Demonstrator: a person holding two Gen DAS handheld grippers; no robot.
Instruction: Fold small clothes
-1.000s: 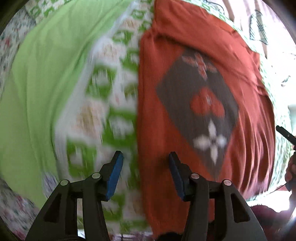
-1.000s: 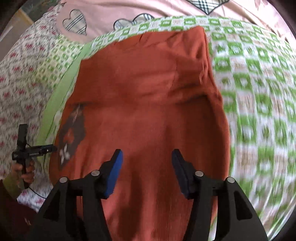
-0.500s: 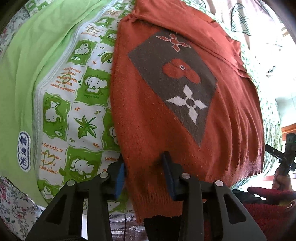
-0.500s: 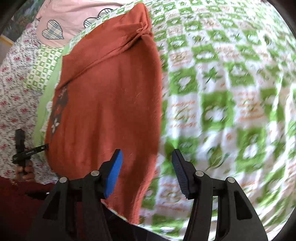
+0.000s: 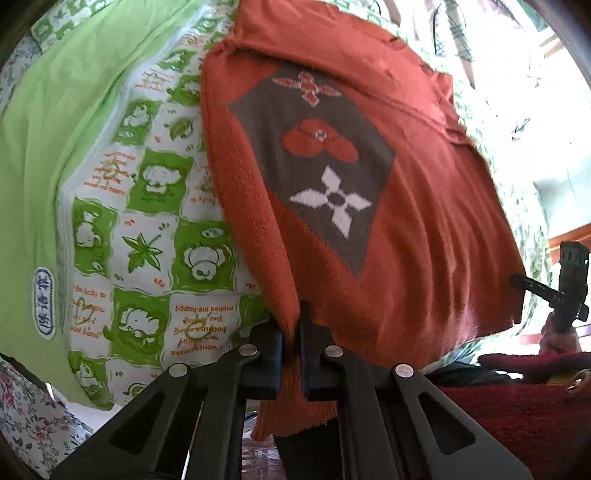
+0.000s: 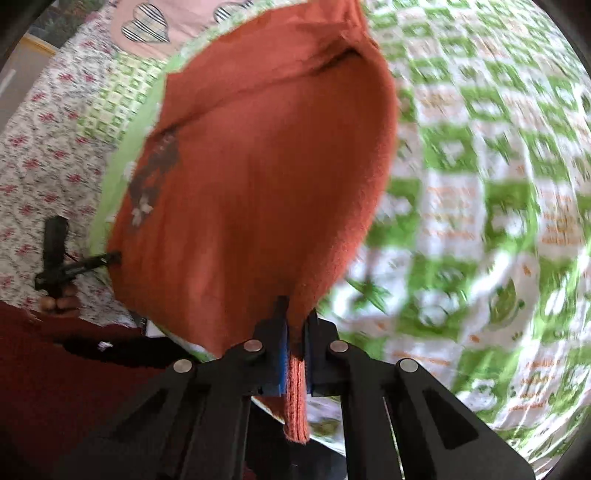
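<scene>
Because it is soft, limp knitwear, the rust-orange knitted sweater with a grey diamond motif [image 5: 369,206] will sag and stretch wherever it is unsupported, so its near hem corners are the sensible holds. It lies spread on the green-and-white printed bedsheet [image 5: 147,229]. The left gripper [image 5: 291,354] is clenched on the near-left corner, the right gripper [image 6: 295,354] on the near-right corner.

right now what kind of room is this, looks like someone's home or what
Most likely a bedroom at home, with the work done on a bed. The orange sweater lies on a green-and-white cartoon-print quilt, with a floral sheet beside it and a pink heart-patterned pillow at the far end.
</scene>
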